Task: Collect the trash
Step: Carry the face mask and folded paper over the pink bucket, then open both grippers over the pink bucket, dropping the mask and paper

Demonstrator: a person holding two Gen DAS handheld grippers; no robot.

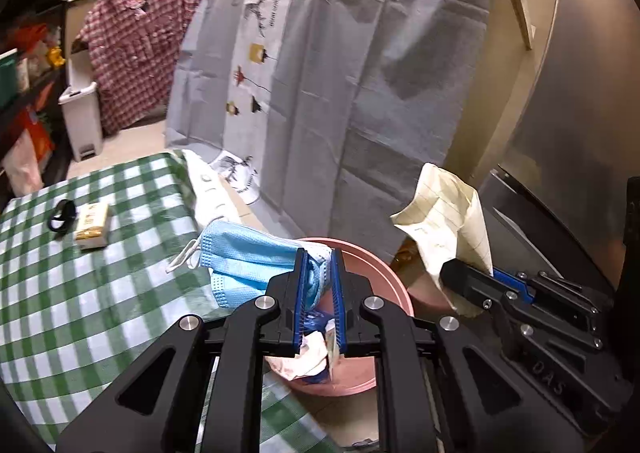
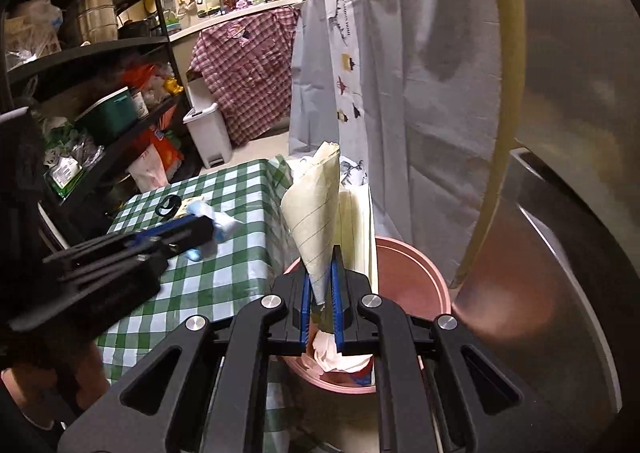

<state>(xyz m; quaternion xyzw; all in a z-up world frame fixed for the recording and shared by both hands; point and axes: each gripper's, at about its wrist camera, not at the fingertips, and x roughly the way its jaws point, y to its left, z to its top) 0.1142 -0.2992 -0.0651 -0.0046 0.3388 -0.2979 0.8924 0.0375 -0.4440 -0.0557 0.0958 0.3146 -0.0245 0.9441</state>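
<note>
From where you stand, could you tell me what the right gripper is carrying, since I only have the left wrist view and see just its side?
Observer: The right gripper is shut on a folded sheet of lined paper, pinched at its lower tip, above the pink bin.
Operator: Thank you. Is there already anything in the bin beneath it?
Observer: Yes, crumpled white paper lies inside, right under the jaws.
Operator: And how does my left gripper look from that side?
Observer: The left gripper sits over the green checked tablecloth, with the blue face mask sticking out past its tips.
</note>
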